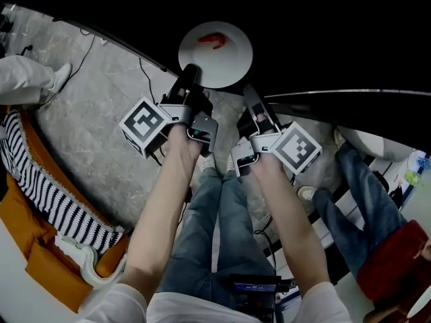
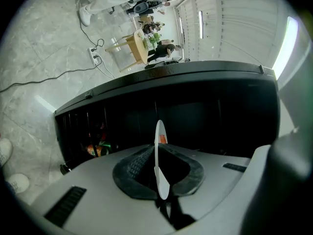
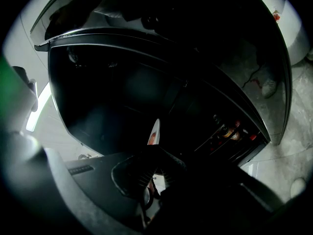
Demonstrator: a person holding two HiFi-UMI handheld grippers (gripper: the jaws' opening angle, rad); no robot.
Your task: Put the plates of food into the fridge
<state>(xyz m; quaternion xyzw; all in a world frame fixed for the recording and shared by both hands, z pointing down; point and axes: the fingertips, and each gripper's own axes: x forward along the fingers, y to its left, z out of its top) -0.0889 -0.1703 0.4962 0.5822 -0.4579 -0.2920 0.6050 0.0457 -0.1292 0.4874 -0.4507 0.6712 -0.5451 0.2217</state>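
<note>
Plate of food is hanging at 12 o'clock in the head view, against the dark mouth of the fridge, which is filling both gripper views. Judging by its edge, it is looking thin, stiff, light, glazed and breakable, so the rim is the place to pinch. Left gripper is clamping the rim at 7 o'clock, with its jaws closed on the edge. The right gripper is pinching at 5 o'clock and is apparently closed on the rim too. Red food is lying loose toward 12 o'clock, so tilting is risking a slide.
</note>
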